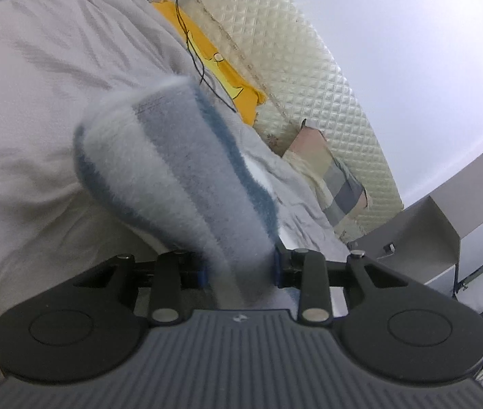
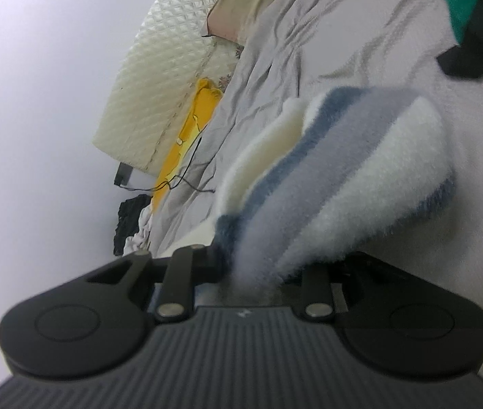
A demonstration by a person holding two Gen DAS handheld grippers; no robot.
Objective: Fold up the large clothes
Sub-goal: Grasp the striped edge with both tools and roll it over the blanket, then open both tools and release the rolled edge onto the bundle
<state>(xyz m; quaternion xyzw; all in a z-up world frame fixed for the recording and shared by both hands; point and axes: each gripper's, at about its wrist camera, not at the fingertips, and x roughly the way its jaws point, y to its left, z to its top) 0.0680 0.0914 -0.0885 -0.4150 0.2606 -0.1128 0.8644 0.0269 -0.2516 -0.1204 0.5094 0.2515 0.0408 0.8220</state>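
A fuzzy garment with white, grey and blue stripes fills the middle of the left wrist view. My left gripper is shut on its edge and holds it up above the bed; the fabric hides the fingertips. The same striped garment shows in the right wrist view. My right gripper is shut on another part of its edge, with the cloth bunched between the jaws. Both views are tilted and the cloth is motion-blurred.
A rumpled pale grey bed sheet lies under the garment. A yellow item with a black cable lies by the quilted cream headboard. A checked pillow lies near it. A green and black garment is at the right view's upper right.
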